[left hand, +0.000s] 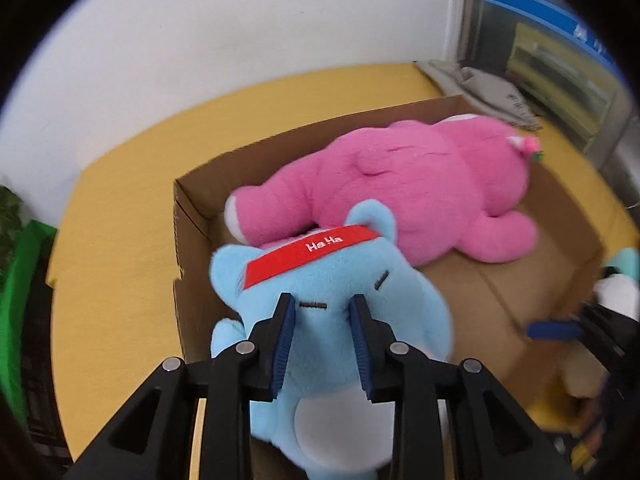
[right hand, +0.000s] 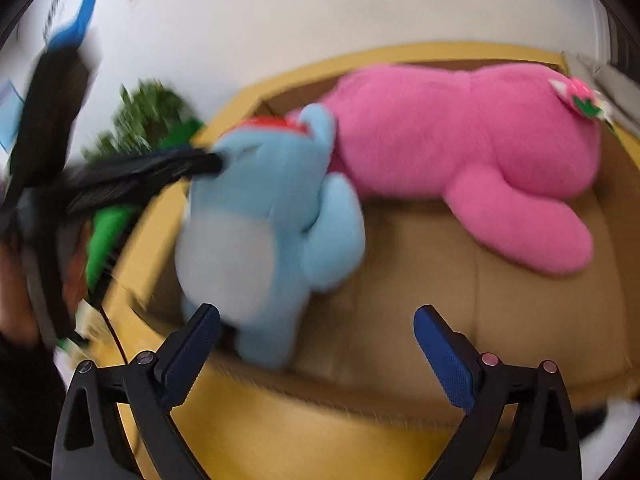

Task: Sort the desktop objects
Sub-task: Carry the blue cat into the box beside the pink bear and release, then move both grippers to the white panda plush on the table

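Note:
A light blue plush toy [left hand: 332, 280] with a red "Ha Ha" headband hangs upright over the left end of an open cardboard box [left hand: 192, 216]. My left gripper [left hand: 323, 306] is shut on its face, the blue pads pinching the fabric from both sides. The right wrist view shows the same blue plush [right hand: 260, 200] held at the head by that left gripper [right hand: 216, 164]. A large pink plush [left hand: 420, 184] lies on its side in the box, also seen as the pink plush [right hand: 460, 132]. My right gripper [right hand: 317, 313] stands open at the box's near wall, nothing between its fingers.
The box sits on a yellow table [left hand: 120, 200]. A green crate [left hand: 20, 280] and a plant [right hand: 148, 116] stand to the left. Grey folded material [left hand: 480, 88] and a glass-fronted cabinet [left hand: 560, 60] are at the back right. A white and teal plush [left hand: 616, 280] lies beside the box.

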Available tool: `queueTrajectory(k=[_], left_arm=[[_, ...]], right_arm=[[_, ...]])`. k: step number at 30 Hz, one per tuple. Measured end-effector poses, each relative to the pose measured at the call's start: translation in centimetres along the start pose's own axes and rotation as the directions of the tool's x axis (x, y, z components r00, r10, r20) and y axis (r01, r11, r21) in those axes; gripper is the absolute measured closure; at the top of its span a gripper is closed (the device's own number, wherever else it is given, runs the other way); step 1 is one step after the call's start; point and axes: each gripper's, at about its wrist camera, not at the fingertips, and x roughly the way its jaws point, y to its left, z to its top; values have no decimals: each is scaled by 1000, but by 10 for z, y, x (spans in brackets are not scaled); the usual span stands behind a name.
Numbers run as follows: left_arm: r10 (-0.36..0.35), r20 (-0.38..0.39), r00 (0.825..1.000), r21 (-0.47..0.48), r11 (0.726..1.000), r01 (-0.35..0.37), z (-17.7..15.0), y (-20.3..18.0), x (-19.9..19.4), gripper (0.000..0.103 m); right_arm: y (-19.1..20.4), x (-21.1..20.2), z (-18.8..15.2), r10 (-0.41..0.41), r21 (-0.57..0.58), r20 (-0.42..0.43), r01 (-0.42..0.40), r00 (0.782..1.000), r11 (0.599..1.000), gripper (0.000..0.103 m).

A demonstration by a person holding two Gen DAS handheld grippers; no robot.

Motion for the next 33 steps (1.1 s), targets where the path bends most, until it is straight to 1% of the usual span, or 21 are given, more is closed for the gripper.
queueTrajectory(k=[1, 2, 3, 5, 6, 10, 12, 14, 15, 16, 17, 18, 19, 20, 22, 23, 24, 25, 27, 31, 33], left_arm=[[-14, -2, 1000, -26, 1000, 14, 0, 4, 0, 75], [1, -17, 1000, -10, 1000, -1, -2, 3, 2, 73], [20, -32, 999, 12, 1000, -19, -4, 1, 3, 73], [97, -43, 994, 72, 993, -93, -15, -3, 2, 72], [112, -40, 993, 81, 991, -109, -17, -3, 0, 72], [98, -39, 994, 9, 995, -98, -27, 11, -23, 71], [71, -20, 997, -25, 997, -71, -31, 10, -43, 69], [45, -1, 999, -58, 997, -45, -36, 9, -63, 65], [17, 20, 1000, -65, 998, -16, -42, 4, -75, 59], [-27, 56, 998, -68, 997, 31, -52, -6, -90, 54], [-73, 95, 993, -69, 994, 79, -62, -16, -104, 39], [-115, 122, 986, -74, 989, 125, -75, -27, -114, 27], [-157, 147, 977, -79, 982, 170, -89, -38, -124, 25], [-198, 173, 965, -82, 973, 215, -102, -50, -134, 25], [-281, 180, 943, -114, 946, 304, -125, -69, -134, 25], [-314, 176, 933, -134, 931, 339, -134, -76, -130, 25], [-347, 173, 922, -154, 915, 374, -144, -84, -126, 25], [-380, 171, 909, -174, 897, 407, -153, -92, -122, 25], [-426, 143, 894, -211, 869, 448, -170, -105, -102, 25], [-468, 118, 876, -284, 830, 481, -192, -109, -78, 25], [-484, 124, 866, -314, 809, 497, -202, -106, -72, 24]], right_arm=[[3, 1, -5, -29, -34, 9, 30, 1000, 999, 4], [6, 1, -7, -41, -45, 11, 41, 999, 998, 4], [8, 1, -8, -48, -49, 12, 49, 999, 998, 4], [9, 0, -8, -49, -47, 6, 49, 999, 998, 5], [10, -1, -8, -49, -46, 6, 50, 999, 998, 4], [19, -13, -8, -25, -50, 25, 27, 999, 998, 7], [23, -49, -8, -11, -86, 112, 21, 994, 996, 7], [24, -99, -11, -15, -145, 226, 49, 974, 988, 5], [25, -119, -13, -18, -174, 271, 67, 962, 982, 1], [17, -143, -21, -20, -198, 308, 84, 951, 977, 0], [3, -166, -35, -40, -216, 332, 117, 942, 969, 0], [-10, -178, -44, -68, -220, 339, 149, 938, 964, 0], [-24, -184, -55, -113, -212, 332, 191, 936, 958, 0], [-43, -182, -68, -172, -193, 296, 236, 940, 952, 0], [-69, -162, -86, -248, -144, 200, 279, 948, 950, 2], [-83, -150, -97, -285, -113, 143, 302, 948, 947, 11], [-92, -139, -104, -281, -95, 111, 292, 953, 952, 12], [-89, -135, -109, -259, -77, 114, 268, 959, 960, 12], [-81, -128, -119, -209, -39, 134, 216, 969, 976, 12], [-49, -124, -139, -72, 17, 132, 70, 989, 997, 12], [-28, -122, -151, -8, -2, 127, 9, 992, 1000, 11]])
